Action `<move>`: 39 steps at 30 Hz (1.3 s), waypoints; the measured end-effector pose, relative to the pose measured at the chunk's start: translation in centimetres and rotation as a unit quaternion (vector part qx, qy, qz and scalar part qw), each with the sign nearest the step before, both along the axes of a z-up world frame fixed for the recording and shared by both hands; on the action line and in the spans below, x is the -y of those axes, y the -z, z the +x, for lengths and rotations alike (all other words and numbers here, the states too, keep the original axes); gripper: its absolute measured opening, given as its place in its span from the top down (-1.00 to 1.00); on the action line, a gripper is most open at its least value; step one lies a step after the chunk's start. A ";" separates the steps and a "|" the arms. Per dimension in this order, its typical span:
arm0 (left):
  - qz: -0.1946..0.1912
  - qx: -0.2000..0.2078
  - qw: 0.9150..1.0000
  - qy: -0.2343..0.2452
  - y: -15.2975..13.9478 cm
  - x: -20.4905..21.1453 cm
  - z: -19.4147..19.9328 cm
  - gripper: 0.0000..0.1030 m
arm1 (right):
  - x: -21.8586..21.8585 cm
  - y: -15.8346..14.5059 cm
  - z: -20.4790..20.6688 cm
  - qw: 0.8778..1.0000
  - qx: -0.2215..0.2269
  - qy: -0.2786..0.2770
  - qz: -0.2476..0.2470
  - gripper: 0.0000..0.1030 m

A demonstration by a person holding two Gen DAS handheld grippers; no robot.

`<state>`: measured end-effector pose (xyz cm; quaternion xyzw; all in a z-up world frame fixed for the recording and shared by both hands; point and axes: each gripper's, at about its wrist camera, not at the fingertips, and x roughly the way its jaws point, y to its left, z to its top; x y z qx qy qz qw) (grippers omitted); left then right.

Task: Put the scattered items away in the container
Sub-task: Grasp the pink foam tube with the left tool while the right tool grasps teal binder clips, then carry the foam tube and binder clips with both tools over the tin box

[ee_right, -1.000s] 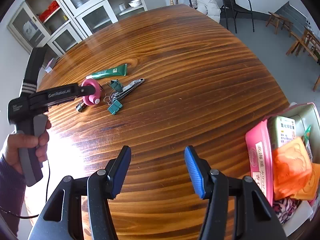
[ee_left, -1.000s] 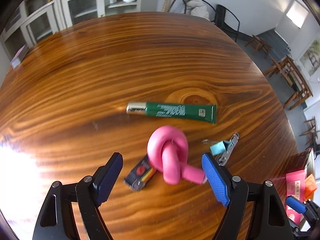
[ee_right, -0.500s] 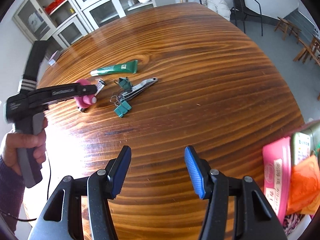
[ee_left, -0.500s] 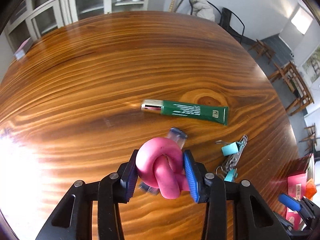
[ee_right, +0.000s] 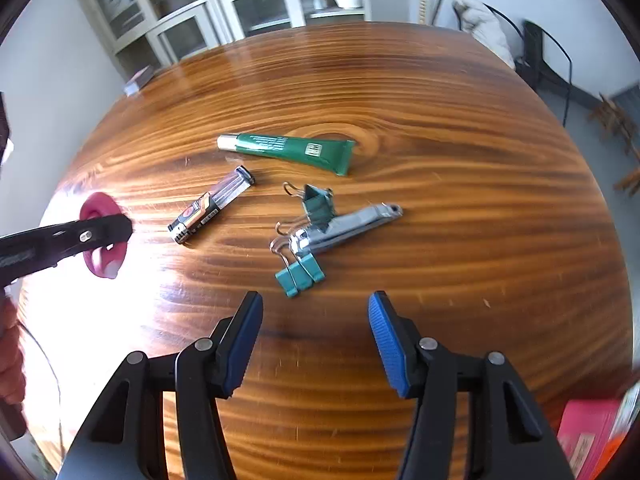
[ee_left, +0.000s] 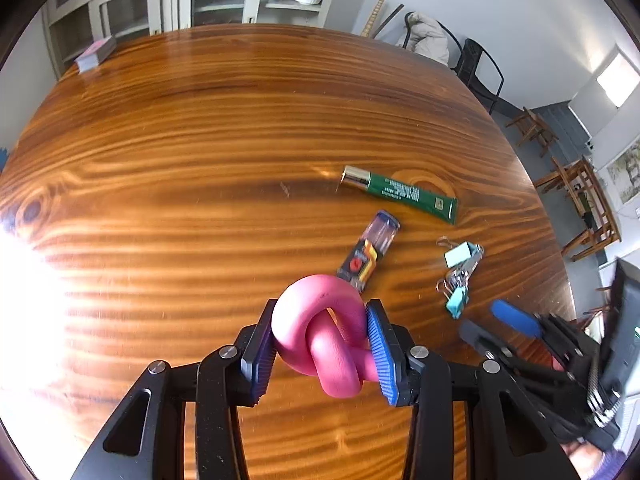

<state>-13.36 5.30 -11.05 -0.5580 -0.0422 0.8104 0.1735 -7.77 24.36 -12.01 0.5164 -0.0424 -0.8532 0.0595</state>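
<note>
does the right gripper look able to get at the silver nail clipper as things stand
Probably yes: the right gripper has open, empty jaws facing the silver nail clipper, with bare table between, though teal binder clips touch the clipper's near end.

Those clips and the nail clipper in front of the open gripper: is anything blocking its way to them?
Nothing visible does. The right gripper is open, and only bare table lies between it and the teal binder clips tangled with the nail clipper. The lighter lies off to their left.
</note>
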 end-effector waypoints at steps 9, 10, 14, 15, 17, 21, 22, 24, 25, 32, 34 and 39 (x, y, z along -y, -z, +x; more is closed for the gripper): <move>0.007 0.018 1.000 -0.012 0.5 0.4 1.3 0.14 | 1.8 1.1 -1.4 0.995 -0.019 -0.073 0.062 0.41; 0.007 0.018 1.000 -0.013 0.3 0.4 1.4 0.14 | 1.9 1.1 -1.3 0.995 -0.019 -0.076 0.065 0.42; 0.005 0.011 1.000 -0.010 -0.5 0.3 2.0 0.14 | 1.5 0.9 -0.6 0.996 -0.005 -0.078 0.045 0.43; 0.005 0.009 1.000 -0.009 -0.7 0.1 2.2 0.14 | 1.1 0.9 -0.2 0.997 0.000 -0.073 0.030 0.43; 0.004 0.006 1.000 -0.006 -1.1 -0.2 2.6 0.14 | 0.2 0.4 0.6 0.998 0.005 -0.062 0.004 0.43; 0.003 0.002 1.000 0.003 -1.8 -1.2 3.7 0.14 | -1.8 -1.3 3.1 0.999 -0.002 -0.037 -0.023 0.43; 0.002 0.001 1.000 0.009 -2.0 -1.7 4.1 0.14 | -2.1 -1.7 3.7 0.999 -0.004 -0.034 -0.026 0.43; 0.000 -0.001 1.000 0.020 -2.3 -2.6 4.8 0.14 | -2.9 -2.5 5.1 0.999 -0.011 -0.026 -0.030 0.43; 0.000 -0.002 1.000 0.026 -2.5 -3.1 5.2 0.14 | -3.3 -3.0 5.8 0.999 -0.014 -0.021 -0.031 0.43; 0.004 -0.013 0.998 0.066 -3.9 -7.3 8.3 0.14 | -6.2 -5.5 10.0 0.999 -0.032 0.018 -0.036 0.43; 0.006 -0.014 0.997 0.078 -4.2 -8.7 9.1 0.14 | -7.5 -6.1 11.1 0.998 -0.039 0.032 -0.035 0.43; 0.005 -0.019 0.993 0.112 -5.2 -12.8 11.6 0.14 | -11.1 -7.4 13.7 0.996 -0.055 0.063 -0.031 0.43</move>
